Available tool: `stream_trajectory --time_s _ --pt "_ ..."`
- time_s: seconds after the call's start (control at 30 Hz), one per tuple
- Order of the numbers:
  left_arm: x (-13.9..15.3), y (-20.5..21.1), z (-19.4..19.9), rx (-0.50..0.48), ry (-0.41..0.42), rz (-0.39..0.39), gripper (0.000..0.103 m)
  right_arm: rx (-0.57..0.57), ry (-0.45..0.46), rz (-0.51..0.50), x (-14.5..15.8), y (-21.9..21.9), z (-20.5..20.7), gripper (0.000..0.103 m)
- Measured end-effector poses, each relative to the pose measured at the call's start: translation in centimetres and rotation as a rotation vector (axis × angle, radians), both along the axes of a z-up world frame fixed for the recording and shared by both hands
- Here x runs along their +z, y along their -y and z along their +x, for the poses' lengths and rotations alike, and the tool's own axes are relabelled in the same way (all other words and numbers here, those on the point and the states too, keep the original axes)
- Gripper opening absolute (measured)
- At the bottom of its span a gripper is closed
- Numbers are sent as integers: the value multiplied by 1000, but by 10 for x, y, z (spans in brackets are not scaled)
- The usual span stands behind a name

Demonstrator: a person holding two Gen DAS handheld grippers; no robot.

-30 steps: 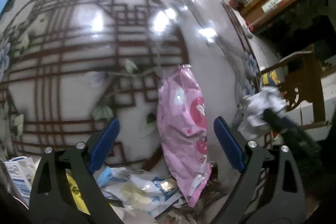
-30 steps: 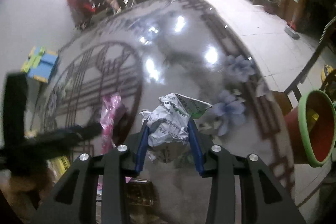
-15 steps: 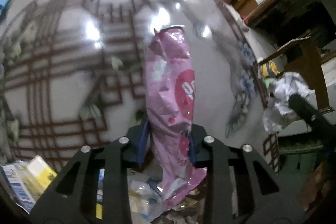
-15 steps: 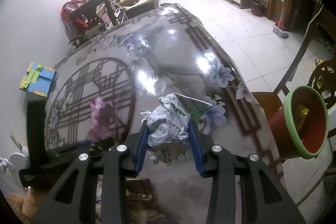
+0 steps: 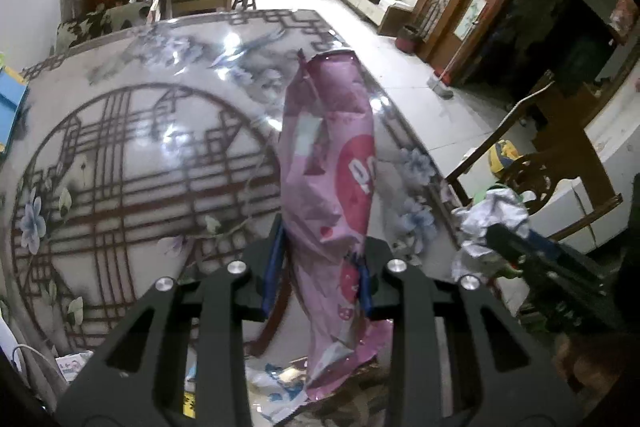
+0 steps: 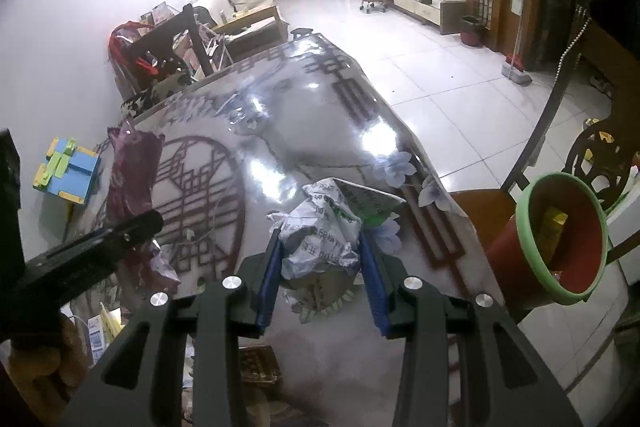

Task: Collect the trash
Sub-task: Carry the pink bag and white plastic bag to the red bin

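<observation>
Left gripper clamps a pink wrapper; right gripper clamps crumpled paper.

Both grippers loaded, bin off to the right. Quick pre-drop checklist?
1. Left gripper shut on pink wrapper: ok.
2. Right gripper shut on crumpled paper: ok.
3. Wrapper clear of the table: cannot tell, its tail hangs low over the litter.
4. Red bin mouth open toward the grippers: ok.
5. Room left in bin: ok, only a yellow item shows inside.
</observation>
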State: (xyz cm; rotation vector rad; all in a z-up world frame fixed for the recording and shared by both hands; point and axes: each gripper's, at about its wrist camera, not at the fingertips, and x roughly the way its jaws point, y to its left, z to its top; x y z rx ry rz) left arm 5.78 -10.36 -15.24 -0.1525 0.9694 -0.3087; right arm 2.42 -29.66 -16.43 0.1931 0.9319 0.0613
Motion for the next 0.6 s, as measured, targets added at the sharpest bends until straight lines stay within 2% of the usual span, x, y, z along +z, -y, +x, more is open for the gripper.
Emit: stream_trajectory --time_s 0.33,0.6 --pt "10 35 0 -79 37 30 30 -94 34 4 11 37 -10 37" --pt "26 63 4 -164 76 -9 30 -180 67 -26 28 63 -32 37"
